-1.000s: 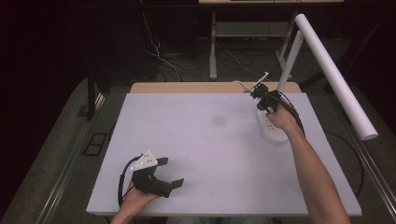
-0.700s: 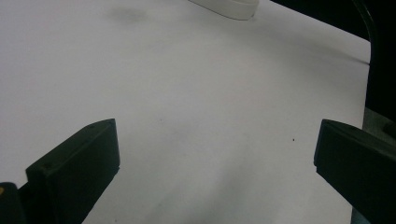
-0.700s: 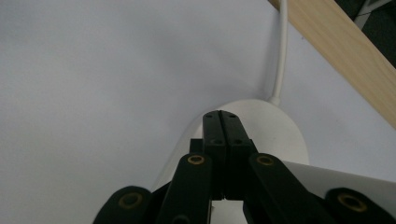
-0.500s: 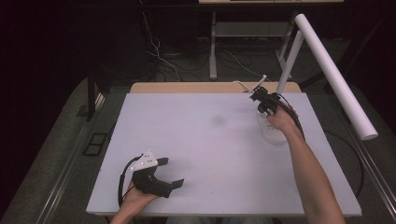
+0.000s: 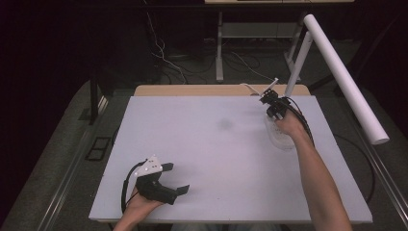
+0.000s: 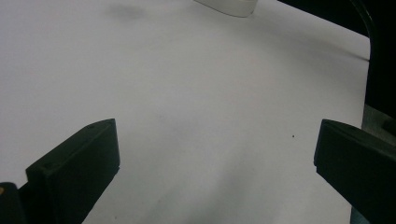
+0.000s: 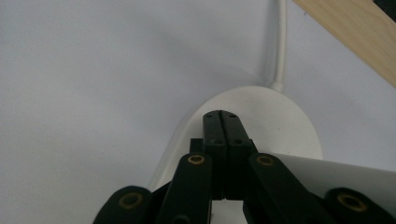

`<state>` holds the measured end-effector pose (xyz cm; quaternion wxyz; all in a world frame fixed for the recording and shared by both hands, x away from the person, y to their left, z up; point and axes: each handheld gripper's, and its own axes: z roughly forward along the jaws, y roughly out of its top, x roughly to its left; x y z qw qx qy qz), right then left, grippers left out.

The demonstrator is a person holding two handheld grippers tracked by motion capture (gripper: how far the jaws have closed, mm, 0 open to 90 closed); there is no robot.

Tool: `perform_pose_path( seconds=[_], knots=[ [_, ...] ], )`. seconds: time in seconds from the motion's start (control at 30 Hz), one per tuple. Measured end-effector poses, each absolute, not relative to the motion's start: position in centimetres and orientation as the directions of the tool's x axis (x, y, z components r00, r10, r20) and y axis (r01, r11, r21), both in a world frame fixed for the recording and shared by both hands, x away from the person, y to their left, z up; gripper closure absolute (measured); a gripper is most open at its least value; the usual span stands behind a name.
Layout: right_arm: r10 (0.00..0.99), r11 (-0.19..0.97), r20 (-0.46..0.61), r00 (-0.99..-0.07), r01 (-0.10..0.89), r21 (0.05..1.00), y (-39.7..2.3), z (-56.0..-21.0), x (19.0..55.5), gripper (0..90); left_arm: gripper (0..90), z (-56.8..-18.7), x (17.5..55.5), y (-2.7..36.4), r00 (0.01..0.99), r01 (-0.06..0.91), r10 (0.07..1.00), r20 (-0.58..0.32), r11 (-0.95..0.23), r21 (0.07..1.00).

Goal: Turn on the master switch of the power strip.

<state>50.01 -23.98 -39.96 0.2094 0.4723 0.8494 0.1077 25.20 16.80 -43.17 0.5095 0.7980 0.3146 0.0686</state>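
Right gripper (image 5: 270, 94) far out, jaws pressed together — left gripper (image 5: 174, 178) near, jaws spread

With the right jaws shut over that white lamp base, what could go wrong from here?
1. The shut right gripper pressing on the lamp base could slide it toward the table's back edge.
2. The lamp's long white tube overhangs the table's side; a nudge might swing or tip it.
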Motion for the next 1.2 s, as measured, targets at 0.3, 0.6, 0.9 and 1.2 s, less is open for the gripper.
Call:
perform_pose_path(
  seconds=[0.3,0.6,0.9,1.2],
  knots=[
    [0.864,0.504,-0.234,-0.446,0.77,0.392,-24.08,-40.14,49.81,89.5,0.0,-43.09,25.08,16.85,0.794,0.428,0.571,-0.208,-0.283,0.858],
    [0.872,0.489,-0.224,-0.435,0.768,0.414,-24.37,-40.35,49.43,89.6,0.0,-42.91,24.97,17.22,0.799,0.415,0.569,-0.192,-0.293,0.861],
    [0.878,0.478,-0.211,-0.429,0.764,0.434,-24.63,-40.52,49.22,89.6,0.0,-42.93,25.0,17.27,0.8,0.415,0.569,-0.192,-0.292,0.862],
    [0.869,0.494,-0.227,-0.439,0.759,0.425,-24.35,-40.41,49.16,89.4,0.0,-42.97,25.12,17.25,0.795,0.424,0.573,-0.2,-0.288,0.858]
  ],
)
